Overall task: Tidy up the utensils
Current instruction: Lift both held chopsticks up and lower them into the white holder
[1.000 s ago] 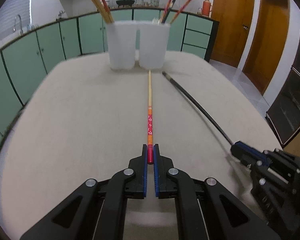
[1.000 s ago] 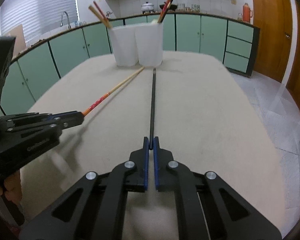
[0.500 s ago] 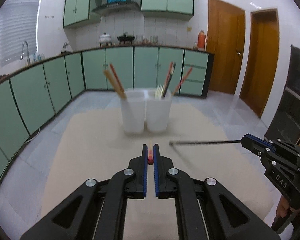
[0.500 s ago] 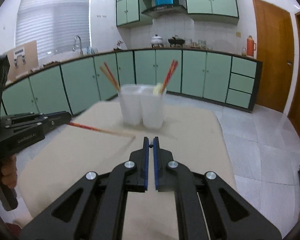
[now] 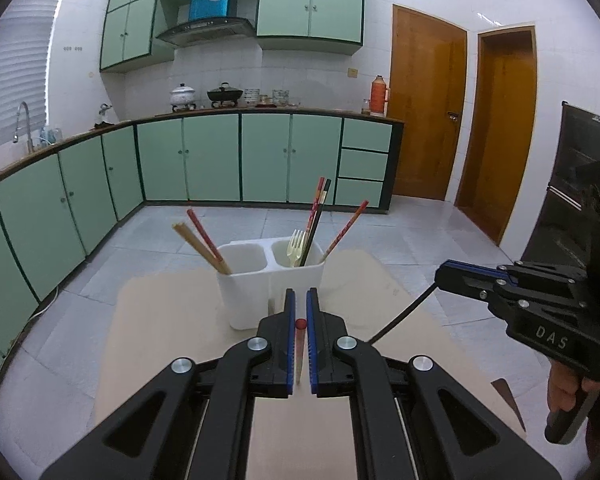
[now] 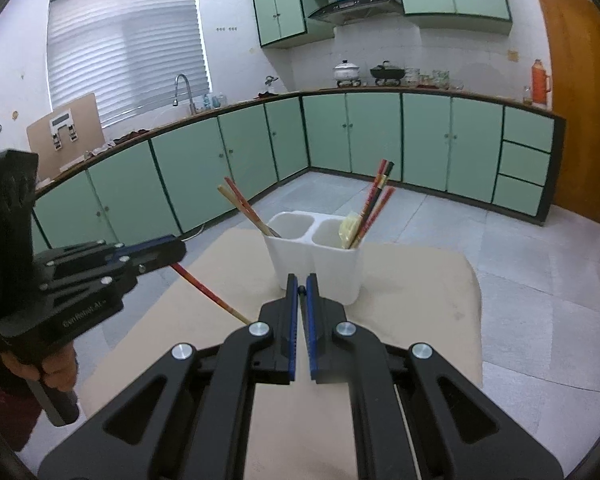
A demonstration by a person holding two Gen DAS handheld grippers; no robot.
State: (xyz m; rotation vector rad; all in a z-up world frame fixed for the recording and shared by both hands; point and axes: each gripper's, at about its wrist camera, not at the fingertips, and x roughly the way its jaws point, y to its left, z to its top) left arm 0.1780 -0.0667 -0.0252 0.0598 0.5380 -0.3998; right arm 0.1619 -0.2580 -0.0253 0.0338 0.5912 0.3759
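A white two-compartment holder point(image 5: 260, 280) stands on the beige table, also in the right wrist view point(image 6: 320, 256). Its left cup holds wooden and red chopsticks point(image 5: 204, 246); its right cup holds a fork point(image 5: 296, 246) and several chopsticks. My left gripper point(image 5: 301, 304) is shut on a red-ended chopstick point(image 5: 300, 344), tilted end-on toward the camera; it shows in the right wrist view point(image 6: 204, 292). My right gripper point(image 6: 301, 290) is shut on a black chopstick point(image 5: 404, 314), held above the table and pointing down-left.
The beige table point(image 5: 160, 340) ends just behind the holder. Green kitchen cabinets point(image 5: 220, 160) run along the far wall and left side. Two wooden doors point(image 5: 428, 112) and a dark cabinet point(image 5: 580, 184) stand at the right.
Both grippers have lifted their chopsticks off the table and risen high. The views tilted up from the tabletop, and the chopsticks now hang tip-down in the air.
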